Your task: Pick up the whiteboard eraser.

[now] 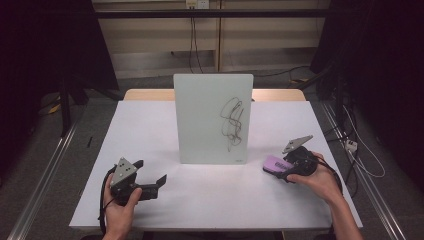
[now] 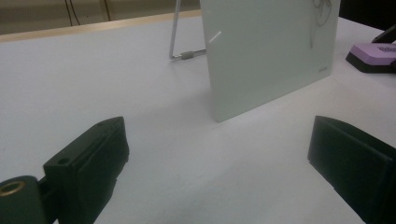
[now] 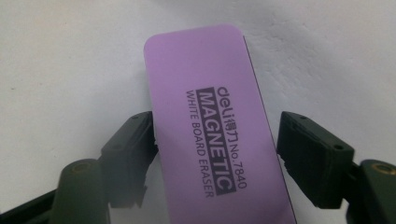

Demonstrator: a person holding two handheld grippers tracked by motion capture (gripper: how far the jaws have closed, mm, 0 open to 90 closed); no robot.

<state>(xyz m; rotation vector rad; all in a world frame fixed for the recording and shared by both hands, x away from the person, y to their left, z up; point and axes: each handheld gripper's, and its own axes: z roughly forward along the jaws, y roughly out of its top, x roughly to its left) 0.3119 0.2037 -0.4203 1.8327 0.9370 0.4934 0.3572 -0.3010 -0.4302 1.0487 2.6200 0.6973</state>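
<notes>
Eraser (image 3: 212,135): purple, small, flat block, low in the middle of the right gripper view, lying on the white table (image 1: 150,130). Probably light and stiff on top, with a soft dark pad under it, seen at the right edge of the left gripper view (image 2: 373,56). Smooth top, so maybe a bit slippery. Not easy to break. Best held by the two long sides, near the middle, so no tipping.

Right gripper (image 3: 217,140) around the eraser, one jaw on each long side. Left jaw touching or almost touching the edge, right jaw a little apart. Not squeezed tight yet, so half open. Same gripper at the right of the high view (image 1: 280,170), with the eraser (image 1: 276,163) under its tip.

Board (image 1: 213,119): white, standing up in the middle of the high view, with a black scribble (image 1: 233,122) at its right part. Thin, hard and smooth, held up by a wire stand (image 2: 180,46) behind. Likely to tip if pushed hard.

Left gripper (image 1: 150,177) low at the left of the high view, jaws wide, holding nothing, well apart from the board.

Count: one eraser, one board, one scribble, two grippers, one table.
</notes>
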